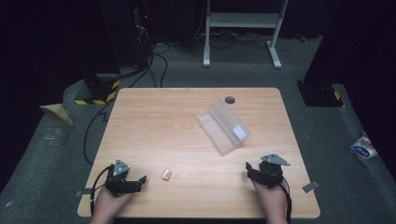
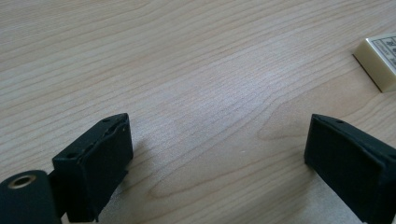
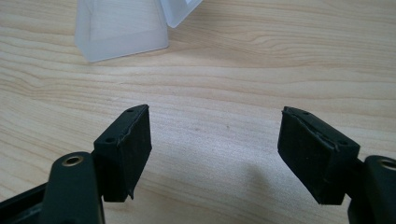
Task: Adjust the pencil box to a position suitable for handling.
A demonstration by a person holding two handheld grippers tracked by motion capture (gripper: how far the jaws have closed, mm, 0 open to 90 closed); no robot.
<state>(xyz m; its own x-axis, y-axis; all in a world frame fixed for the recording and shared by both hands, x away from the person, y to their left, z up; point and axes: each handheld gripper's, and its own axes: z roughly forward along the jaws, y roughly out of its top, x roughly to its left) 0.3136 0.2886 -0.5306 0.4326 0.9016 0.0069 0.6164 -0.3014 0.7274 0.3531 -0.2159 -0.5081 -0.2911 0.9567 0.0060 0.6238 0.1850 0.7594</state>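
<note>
A person sits at a pale wooden worktop (image 1: pixel 187 116) with a pair of black tongs in each hand, both resting near the front edge.

At the left, the left tongs (image 1: pixel 135 183) lie low on the wood and point to the right, toward a small cream block (image 1: pixel 166 175) just beside them. Their jaws stand wide apart with nothing between them, so they are released. In the left gripper view the block (image 2: pixel 380 63) sits past the right jaw, printed face up, apart from both jaws. The aim and the spread jaws suggest this hand is lined up to take the block.

Toward the right, farther back on the worktop, lies a clear plastic case (image 1: pixel 222 126), opened out flat with its two halves side by side and a pale label on one half. Lying open like this, it seems ready to receive the block.

At the far right, the right tongs (image 1: pixel 252 169) point away from the person, toward the case. Their jaws are also spread and grip nothing. In the right gripper view the near end of the case (image 3: pixel 121 28) lies beyond the jaws, well apart from them. This hand looks placed to steady or close the case.
</note>
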